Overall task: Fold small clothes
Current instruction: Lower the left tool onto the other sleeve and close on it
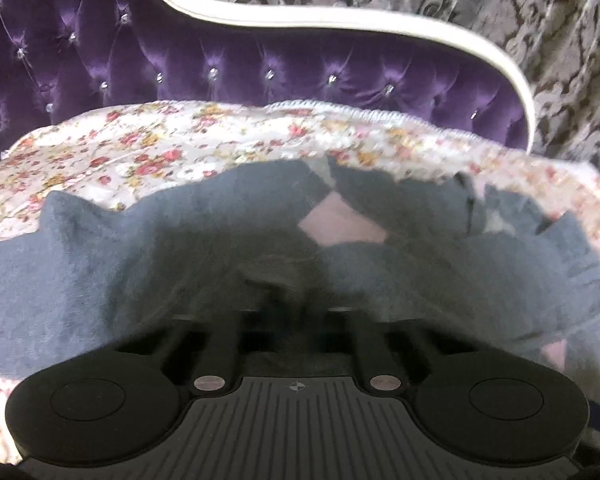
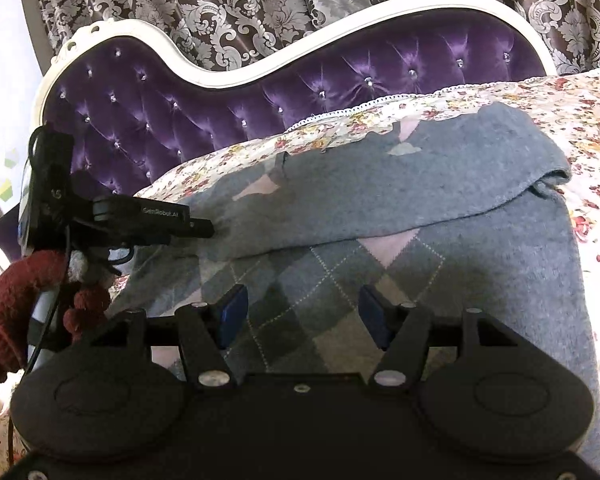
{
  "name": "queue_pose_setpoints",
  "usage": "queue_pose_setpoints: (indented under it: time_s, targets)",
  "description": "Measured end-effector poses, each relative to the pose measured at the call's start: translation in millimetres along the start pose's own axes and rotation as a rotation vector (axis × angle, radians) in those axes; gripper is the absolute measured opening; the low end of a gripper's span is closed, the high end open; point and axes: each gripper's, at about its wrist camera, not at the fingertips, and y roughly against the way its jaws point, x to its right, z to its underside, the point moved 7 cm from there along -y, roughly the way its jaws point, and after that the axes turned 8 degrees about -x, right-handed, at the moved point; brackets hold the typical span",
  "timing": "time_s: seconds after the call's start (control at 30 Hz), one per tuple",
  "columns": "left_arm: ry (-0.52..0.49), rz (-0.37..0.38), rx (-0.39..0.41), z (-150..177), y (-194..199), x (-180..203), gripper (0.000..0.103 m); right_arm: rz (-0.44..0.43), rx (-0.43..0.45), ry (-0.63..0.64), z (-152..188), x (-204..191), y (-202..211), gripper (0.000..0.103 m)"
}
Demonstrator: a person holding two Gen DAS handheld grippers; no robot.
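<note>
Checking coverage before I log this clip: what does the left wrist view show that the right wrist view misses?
Only the left wrist view shows the left claw shut on the grey sweater. Only the right wrist view shows the open right claw, the argyle front and the red-gloved hand. Both share the floral cover and purple tufted sofa back.

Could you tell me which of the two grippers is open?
The right gripper: its blue-padded jaws stand apart above the grey argyle knitted sweater. The left gripper pinches the sweater's edge.

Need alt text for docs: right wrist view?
Open right gripper hovers over a grey argyle sweater partly folded on a floral bedspread. Left gripper pinches its folded edge; purple tufted headboard behind.
</note>
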Motion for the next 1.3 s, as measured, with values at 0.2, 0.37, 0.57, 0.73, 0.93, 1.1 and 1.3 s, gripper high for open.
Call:
queue_pose_setpoints:
  time_s: [0.2,0.37,0.57,0.73,0.93,1.1,1.3]
  targets:
    - [0.111,-0.066,0.074,-4.7,24.6,-17.9,0.007,-0.022,-0.007,0.001,-7.9,1.1,5.4,0.066]
    - [0.100,-0.107,0.078,-4.6,22.1,-29.6,0.007,0.025,0.048,0.040,-32.9,16.8,27.5,0.067]
    - [0.127,-0.112,0.057,-4.6,8.7,-35.3,0.007,0.158,0.098,-0.003,-72.4,75.9,43.5,0.068]
    - [0.074,-0.108,0.006,-0.8,-4.0,-33.1,0.008,0.286,-0.001,-0.011,-66.8,113.5,32.7,0.068]
    - [0.056,-0.106,-0.015,-0.6,-6.3,-33.9,0.009,0.354,-0.022,0.032,-48.9,116.0,18.3,0.068]
    - [0.033,-0.123,-0.018,0.3,-7.2,-31.2,0.009,0.390,0.022,0.025,-59.8,126.8,9.1,0.067]
    - [0.004,-0.129,-0.022,-1.0,-8.5,-29.8,0.010,0.465,0.036,-0.105,-54.4,169.6,23.8,0.066]
